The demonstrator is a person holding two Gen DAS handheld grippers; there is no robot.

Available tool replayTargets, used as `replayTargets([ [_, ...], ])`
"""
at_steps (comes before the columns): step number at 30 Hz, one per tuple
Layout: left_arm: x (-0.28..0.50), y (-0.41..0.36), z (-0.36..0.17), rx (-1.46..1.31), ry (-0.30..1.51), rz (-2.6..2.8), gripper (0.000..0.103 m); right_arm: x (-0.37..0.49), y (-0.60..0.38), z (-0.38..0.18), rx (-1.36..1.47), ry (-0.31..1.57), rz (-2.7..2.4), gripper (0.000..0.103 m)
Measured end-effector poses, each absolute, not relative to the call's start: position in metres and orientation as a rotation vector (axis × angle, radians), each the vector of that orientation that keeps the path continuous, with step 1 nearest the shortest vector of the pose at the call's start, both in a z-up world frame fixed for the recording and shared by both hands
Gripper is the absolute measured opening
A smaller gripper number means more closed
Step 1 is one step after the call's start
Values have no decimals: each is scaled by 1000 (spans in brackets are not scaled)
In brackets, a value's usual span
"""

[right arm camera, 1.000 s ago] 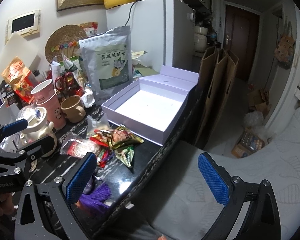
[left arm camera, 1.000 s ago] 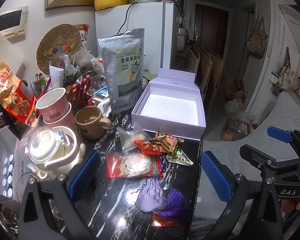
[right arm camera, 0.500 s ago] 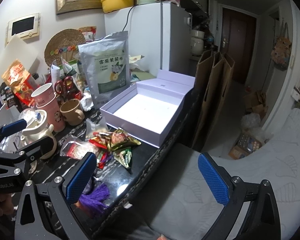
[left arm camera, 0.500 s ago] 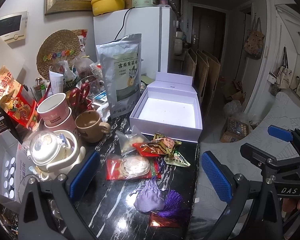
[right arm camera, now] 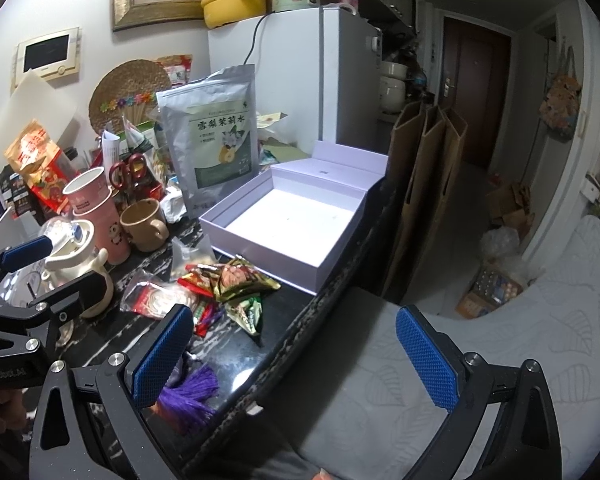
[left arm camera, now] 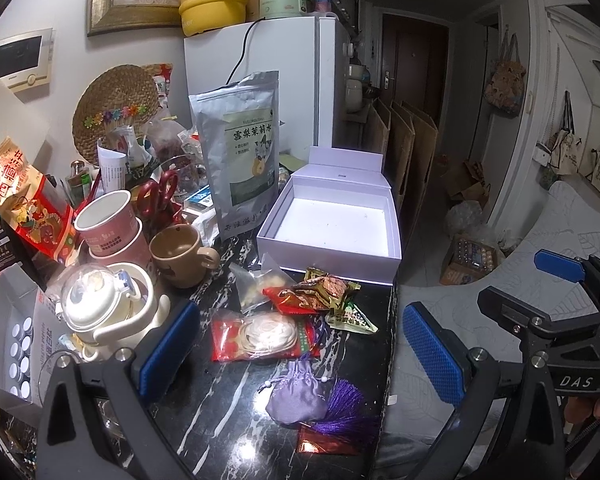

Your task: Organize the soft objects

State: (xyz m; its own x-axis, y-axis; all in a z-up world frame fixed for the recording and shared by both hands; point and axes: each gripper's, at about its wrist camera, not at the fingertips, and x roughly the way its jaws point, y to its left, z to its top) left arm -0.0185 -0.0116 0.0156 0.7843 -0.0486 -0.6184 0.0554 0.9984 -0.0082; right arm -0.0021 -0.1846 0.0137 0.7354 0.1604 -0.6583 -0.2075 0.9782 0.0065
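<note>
both tools hang in the air with their blue pads spread wide and nothing between them: the left tool (left arm camera: 298,350) over the near part of the dark marbled table (left arm camera: 228,412), the right tool (right arm camera: 294,354) mostly past the table's edge, above a grey quilted bed (right arm camera: 480,360). the soft things lie loose on the table in front of an open lavender box (left arm camera: 332,224) with a bare white floor and its lid standing up behind. nearest the left tool is a purple satin pouch (left arm camera: 298,398) with a purple tassel (left arm camera: 346,410) touching its right side and a red foil packet (left arm camera: 324,444) partly under the tassel. further in lies a red packet with a white coil (left arm camera: 262,336), then a heap of snack packets (left arm camera: 320,292) just before the box wall, a clear bag (left arm camera: 256,284) at its left and a green triangular packet (left arm camera: 352,318) at its right. a silver stand-up pouch (left arm camera: 244,152) stands left of the box, with a brown mug (left arm camera: 180,254), stacked pink cups (left arm camera: 112,228) and a white teapot (left arm camera: 104,308) further left.
</note>
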Motion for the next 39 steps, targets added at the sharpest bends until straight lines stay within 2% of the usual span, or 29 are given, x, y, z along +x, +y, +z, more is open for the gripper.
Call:
replayTargets([
  [20, -20, -20, 9, 21, 663, -58, 103, 0, -195, 6, -44, 707, 259, 103],
  [39, -9, -13, -60, -94, 812, -13, 103, 22, -191, -60, -39, 774, 421, 103],
])
